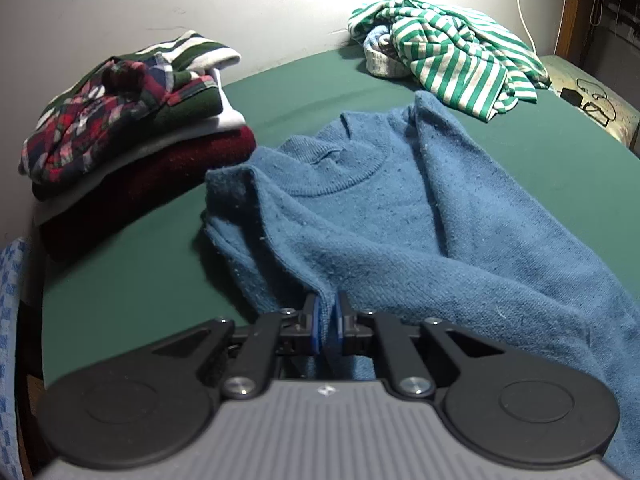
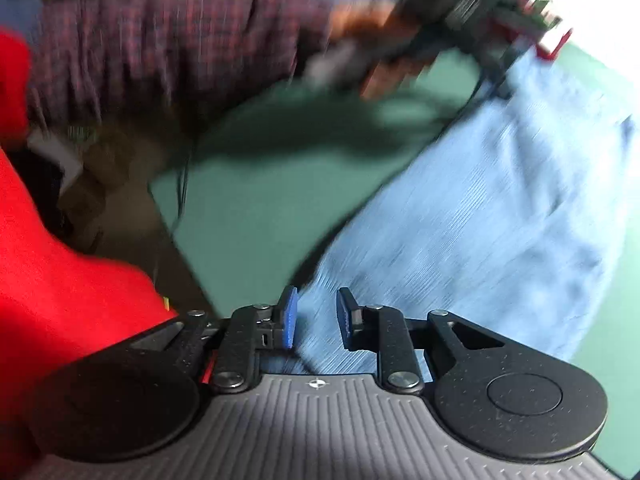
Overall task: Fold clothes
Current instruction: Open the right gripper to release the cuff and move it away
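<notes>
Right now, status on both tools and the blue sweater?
Left tool pinching a sweater fold near the hem. Right tool open, sweater below it, view blurred. Folded stack and striped shirt lie clear of the sweater.

Blue sweater (image 1: 400,220) rumpled on green table (image 1: 132,300)

A sweater (image 1: 400,216) lies spread on the counter (image 1: 132,292), its collar toward the wall (image 1: 160,8). To its left, near the counter's far left edge, sits a stack of folded clothes (image 1: 132,136). Behind the sweater to the right, against the wall, lies a crumpled heap of garments (image 1: 448,52). A fold of the sweater's near edge stands between the left gripper's (image 1: 328,320) fingers.
</notes>
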Tool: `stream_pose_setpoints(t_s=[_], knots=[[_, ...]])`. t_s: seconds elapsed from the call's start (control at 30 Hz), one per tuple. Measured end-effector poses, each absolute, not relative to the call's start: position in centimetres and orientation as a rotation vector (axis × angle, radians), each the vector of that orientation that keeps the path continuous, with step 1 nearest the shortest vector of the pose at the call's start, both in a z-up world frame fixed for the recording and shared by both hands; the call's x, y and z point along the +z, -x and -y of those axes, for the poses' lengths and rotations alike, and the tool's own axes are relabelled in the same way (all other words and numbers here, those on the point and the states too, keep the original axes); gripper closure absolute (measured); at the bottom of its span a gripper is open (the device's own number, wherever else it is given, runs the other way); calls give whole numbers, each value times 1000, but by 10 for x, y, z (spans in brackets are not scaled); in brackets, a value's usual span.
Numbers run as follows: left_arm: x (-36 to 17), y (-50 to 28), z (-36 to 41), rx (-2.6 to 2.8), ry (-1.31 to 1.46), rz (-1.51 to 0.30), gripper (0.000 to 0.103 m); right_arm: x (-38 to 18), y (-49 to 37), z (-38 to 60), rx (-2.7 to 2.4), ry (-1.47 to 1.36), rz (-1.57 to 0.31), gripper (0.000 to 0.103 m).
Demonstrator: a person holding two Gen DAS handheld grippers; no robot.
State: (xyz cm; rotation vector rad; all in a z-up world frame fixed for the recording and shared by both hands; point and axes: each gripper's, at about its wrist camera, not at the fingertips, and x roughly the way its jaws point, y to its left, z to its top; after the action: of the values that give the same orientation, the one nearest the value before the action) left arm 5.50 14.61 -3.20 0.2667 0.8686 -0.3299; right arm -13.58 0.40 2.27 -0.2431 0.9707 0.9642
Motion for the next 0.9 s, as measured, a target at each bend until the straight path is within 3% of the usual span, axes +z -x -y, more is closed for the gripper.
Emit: stream_pose_setpoints(t_s=[0.2,0.43,0.9], knots=[[-34,-53,-140,-300,-302,-873,90,-2,97,-34,795,318,-949,88],[-38,-49,-134,-272,-312,-868,91,-43,89,-47,733,350,-994,87],[-27,-53,-140,-147,-245,-889,86,-37,89,-42,713,314,-985,87]])
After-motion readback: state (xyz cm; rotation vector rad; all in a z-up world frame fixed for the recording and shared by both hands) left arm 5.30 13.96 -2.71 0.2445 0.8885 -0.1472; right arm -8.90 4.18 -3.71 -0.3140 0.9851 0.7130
